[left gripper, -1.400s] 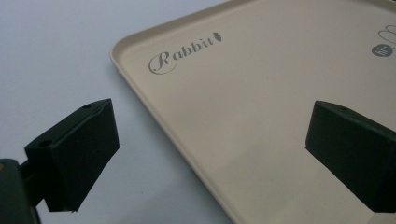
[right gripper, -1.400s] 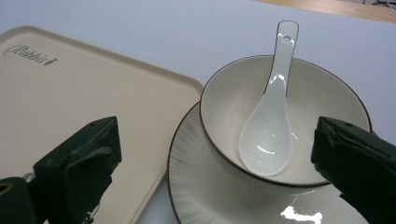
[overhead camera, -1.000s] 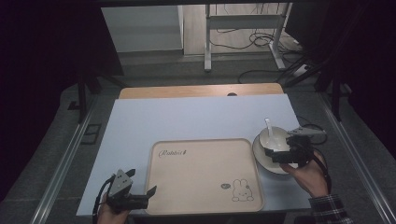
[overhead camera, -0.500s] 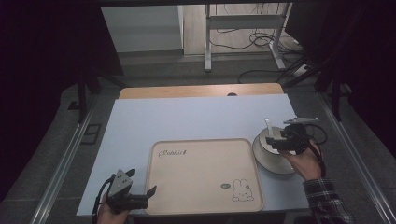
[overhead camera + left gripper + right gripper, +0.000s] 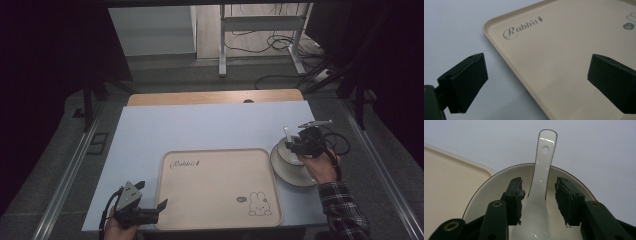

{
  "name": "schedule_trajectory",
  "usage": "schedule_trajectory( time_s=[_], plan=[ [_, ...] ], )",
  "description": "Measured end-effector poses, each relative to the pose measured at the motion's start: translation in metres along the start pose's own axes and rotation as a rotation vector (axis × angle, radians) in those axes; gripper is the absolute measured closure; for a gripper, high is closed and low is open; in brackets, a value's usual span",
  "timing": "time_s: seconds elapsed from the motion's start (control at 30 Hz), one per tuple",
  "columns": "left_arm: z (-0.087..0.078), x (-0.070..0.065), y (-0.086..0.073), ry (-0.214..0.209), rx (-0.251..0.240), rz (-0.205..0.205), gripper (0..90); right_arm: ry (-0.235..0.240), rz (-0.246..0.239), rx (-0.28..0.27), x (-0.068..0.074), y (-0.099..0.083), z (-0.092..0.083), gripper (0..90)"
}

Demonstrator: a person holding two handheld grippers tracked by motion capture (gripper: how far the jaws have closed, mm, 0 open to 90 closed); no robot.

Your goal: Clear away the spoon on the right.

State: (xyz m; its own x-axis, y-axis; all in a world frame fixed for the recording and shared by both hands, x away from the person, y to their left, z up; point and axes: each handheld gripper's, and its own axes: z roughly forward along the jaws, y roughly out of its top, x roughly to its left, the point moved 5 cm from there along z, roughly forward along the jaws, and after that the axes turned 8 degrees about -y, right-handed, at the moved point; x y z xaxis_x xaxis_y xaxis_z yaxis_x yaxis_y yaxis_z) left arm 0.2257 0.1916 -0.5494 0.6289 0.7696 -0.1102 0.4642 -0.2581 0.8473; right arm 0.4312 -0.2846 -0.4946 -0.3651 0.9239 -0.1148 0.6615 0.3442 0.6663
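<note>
Spoon (image 5: pixel 541 185), white ceramic, with a small hole near the end of its handle: I see it lying in a white bowl (image 5: pixel 499 182), handle leaning out over the far rim, on the right side of the worktop (image 5: pixel 200 125). In the high view the bowl (image 5: pixel 287 152) sits on a white plate (image 5: pixel 295 175), just beside the right edge of a beige tray (image 5: pixel 215 187). My right tongs (image 5: pixel 539 200) reach down into the bowl with one jaw on each side of the spoon's handle; the jaws stand apart, a narrow gap showing on either side, and I cannot tell whether the left-hand jaw touches the handle. In the high view the same right tongs (image 5: pixel 295 146) sit over the bowl, held by a hand (image 5: pixel 320 167) with a checked sleeve. The tray carries the word "Rabbit" (image 5: pixel 522 27) near one corner and a small rabbit drawing (image 5: pixel 259 204) near the opposite one. My left tongs (image 5: pixel 536 80) hang just above the worktop at the tray's near left corner (image 5: pixel 160 220), jaws wide apart and gripping nothing, one over the pale blue surface and the other over the tray.
</note>
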Motion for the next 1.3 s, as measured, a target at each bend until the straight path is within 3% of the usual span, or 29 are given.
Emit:
schedule_trajectory(
  time_s=[0.23,0.5,0.8,0.87,1.3],
  plan=[
    [0.000,0.000,0.000,-0.001,0.000,0.000,2.5,-0.003,0.018,0.020,0.001,0.000,0.008,62.1],
    [0.000,0.000,0.000,-0.001,-0.001,0.000,2.5,-0.011,0.015,0.031,0.005,0.001,0.011,74.0],
    [0.000,0.000,0.000,0.000,0.000,0.002,2.5,0.016,-0.022,0.022,0.007,0.006,-0.002,80.9],
    [0.000,0.000,0.000,0.001,0.001,0.003,2.5,0.012,-0.031,0.016,0.007,0.006,-0.005,86.4],
    [0.000,0.000,0.000,0.001,0.002,0.003,2.6,0.042,-0.040,0.002,0.004,0.011,-0.022,86.7]
  ],
)
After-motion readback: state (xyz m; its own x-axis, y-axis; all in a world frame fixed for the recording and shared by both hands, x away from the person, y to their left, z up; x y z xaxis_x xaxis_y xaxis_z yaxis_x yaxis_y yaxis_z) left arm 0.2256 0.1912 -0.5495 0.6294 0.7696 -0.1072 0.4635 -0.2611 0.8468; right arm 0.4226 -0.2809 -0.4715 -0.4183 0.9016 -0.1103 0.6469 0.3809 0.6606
